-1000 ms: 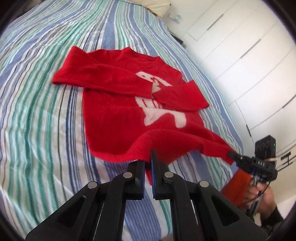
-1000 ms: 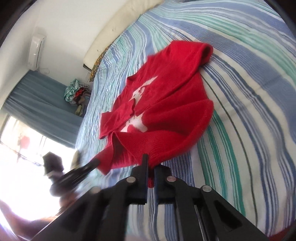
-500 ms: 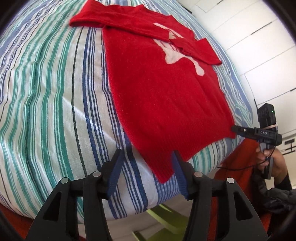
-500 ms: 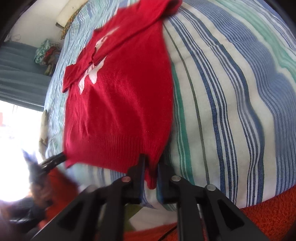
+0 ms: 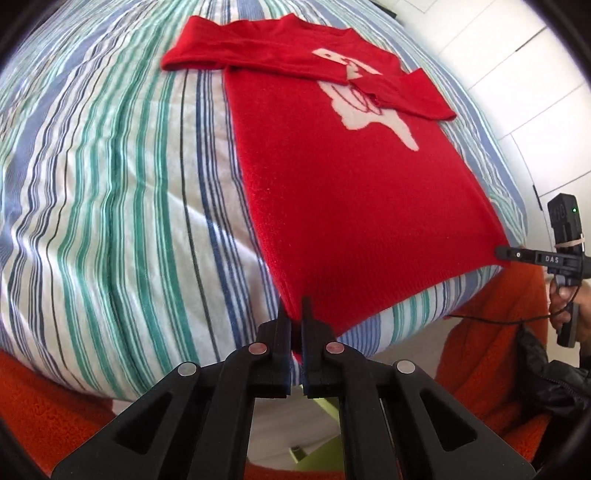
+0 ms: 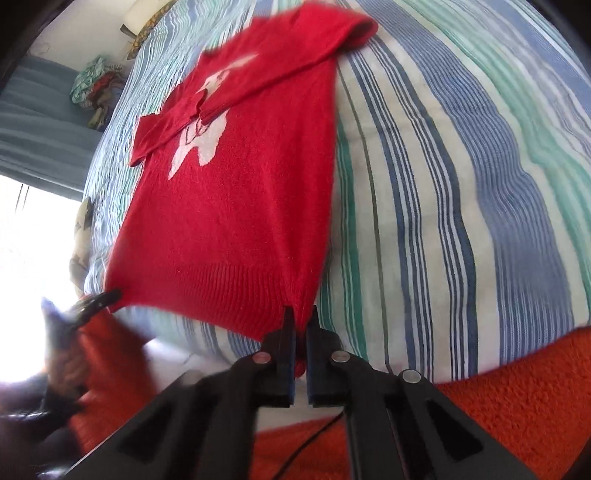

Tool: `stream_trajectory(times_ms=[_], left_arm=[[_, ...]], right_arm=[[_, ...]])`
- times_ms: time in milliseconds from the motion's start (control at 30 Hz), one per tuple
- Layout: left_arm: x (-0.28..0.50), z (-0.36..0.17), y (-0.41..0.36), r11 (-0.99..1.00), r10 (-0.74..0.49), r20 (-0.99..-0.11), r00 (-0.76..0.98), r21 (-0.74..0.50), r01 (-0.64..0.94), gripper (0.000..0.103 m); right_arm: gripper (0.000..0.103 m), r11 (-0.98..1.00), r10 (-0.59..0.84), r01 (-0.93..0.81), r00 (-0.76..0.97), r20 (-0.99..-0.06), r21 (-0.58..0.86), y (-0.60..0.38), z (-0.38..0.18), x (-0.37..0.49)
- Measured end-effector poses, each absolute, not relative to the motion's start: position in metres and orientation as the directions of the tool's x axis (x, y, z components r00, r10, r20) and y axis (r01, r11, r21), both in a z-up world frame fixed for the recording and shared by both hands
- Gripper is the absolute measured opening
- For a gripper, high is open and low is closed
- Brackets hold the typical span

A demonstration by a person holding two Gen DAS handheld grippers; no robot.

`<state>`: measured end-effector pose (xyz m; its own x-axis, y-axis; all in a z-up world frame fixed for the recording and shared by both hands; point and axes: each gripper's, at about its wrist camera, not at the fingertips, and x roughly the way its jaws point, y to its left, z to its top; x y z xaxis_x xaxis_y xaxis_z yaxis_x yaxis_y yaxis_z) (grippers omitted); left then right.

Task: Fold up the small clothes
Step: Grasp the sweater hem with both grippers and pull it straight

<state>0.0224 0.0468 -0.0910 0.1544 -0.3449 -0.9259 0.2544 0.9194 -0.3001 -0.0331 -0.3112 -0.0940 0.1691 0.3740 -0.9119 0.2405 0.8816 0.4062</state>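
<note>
Where sweater [image 5: 354, 206] lies: striped bedspread [image 5: 122, 206].

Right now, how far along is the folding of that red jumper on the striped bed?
Partly done. Both sleeves of the red knitted sweater already lie folded across its chest, and the body lies flat on the striped bedspread. In hand: the left gripper and right gripper each pinch a bottom hem corner. Left: folding the hem up toward the collar.

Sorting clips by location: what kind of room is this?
Most likely a bedroom: a red sweater lies on a bed with striped bedding, a pillow at its far end, white wardrobe doors alongside.
</note>
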Motion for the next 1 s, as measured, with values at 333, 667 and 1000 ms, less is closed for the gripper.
stream_trajectory(times_ms=[333,667,1000], left_arm=[[0.028,-0.143,0.050,0.951,-0.220,-0.970,0.100,-0.190,0.245,0.002],[0.031,-0.154,0.035,0.957,-0.169,-0.979,0.113,-0.136,0.255,0.002],[0.037,-0.156,0.040,0.960,-0.184,-0.979,0.092,-0.159,0.231,0.006]], right_arm=[[0.003,0.932,0.270,0.247,0.009,-0.963,0.264,-0.302,-0.149,-0.023],[0.002,0.943,0.240,0.240,-0.002,-0.971,0.232,-0.299,-0.158,-0.018],[0.002,0.937,0.249,0.255,-0.010,-0.969,0.238,-0.298,-0.163,-0.012]])
